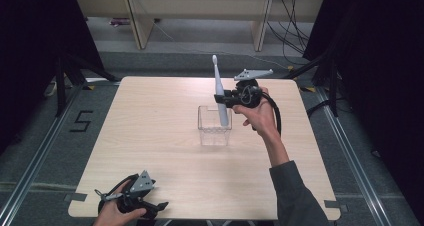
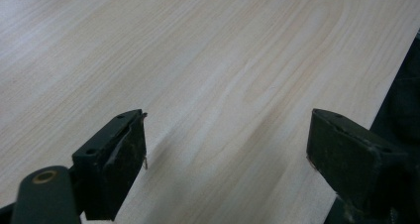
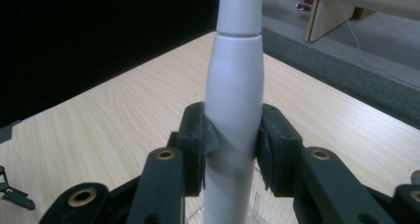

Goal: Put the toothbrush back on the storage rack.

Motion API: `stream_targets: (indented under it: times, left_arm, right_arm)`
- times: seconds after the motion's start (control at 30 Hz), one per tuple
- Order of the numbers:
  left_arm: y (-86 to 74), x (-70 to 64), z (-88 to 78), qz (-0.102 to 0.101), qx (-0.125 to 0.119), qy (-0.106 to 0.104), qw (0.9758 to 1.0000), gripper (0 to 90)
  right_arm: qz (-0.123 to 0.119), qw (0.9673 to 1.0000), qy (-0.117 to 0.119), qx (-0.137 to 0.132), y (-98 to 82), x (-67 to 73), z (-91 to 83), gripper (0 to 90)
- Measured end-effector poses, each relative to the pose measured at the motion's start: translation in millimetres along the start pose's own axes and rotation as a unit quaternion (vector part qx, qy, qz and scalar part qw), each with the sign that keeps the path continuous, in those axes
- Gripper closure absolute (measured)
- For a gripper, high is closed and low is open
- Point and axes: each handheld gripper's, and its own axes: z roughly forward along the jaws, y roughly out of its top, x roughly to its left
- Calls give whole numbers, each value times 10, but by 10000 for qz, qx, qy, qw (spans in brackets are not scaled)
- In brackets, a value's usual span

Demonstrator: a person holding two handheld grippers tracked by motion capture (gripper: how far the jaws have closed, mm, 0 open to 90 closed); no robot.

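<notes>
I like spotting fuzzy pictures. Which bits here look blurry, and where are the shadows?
Right gripper view: the toothbrush handle is soft and blurry down by the pads. Left gripper view: the jaws are close and a little fuzzy, and a faint shadow crosses the table. High view: sharp, dark at both sides.

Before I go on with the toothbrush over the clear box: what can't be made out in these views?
- Toothbrush lower end: in the high view it overlaps the clear box; whether it is inside or above cannot be told.
- Brush head: cut off by the top edge in the right gripper view; too small in the high view.
- Right hand-held gripper grips the handle, hiding the part between its pads.
</notes>
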Motion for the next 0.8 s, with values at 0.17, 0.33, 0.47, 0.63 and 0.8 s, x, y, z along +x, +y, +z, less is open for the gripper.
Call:
stream_targets:
  times: [0.17, 0.33, 0.47, 0.63, 0.8]
  left_arm:
    - [-3, 4, -4, -8, 12, 6, 10000, 148]
    - [-3, 1, -7, 24, 2, 6, 10000, 148]
    - [-4, 1, -5, 6, 5, 4, 10000, 148]
    - [-7, 3, -7, -16, 13, -3, 10000, 148]
    - [-6, 0, -9, 1, 4, -16, 10000, 148]
  right_arm:
    - [-106, 9998, -44, 180, -24, -22, 112, 669]
    - [-183, 9985, -124, 494, -84, -54, 273, 669]
    - [-240, 9981, -135, 559, -102, -65, 335, 670]
    - [-222, 9967, -152, 764, -139, -59, 414, 670]
    - [-255, 9955, -205, 884, -199, -71, 486, 669]
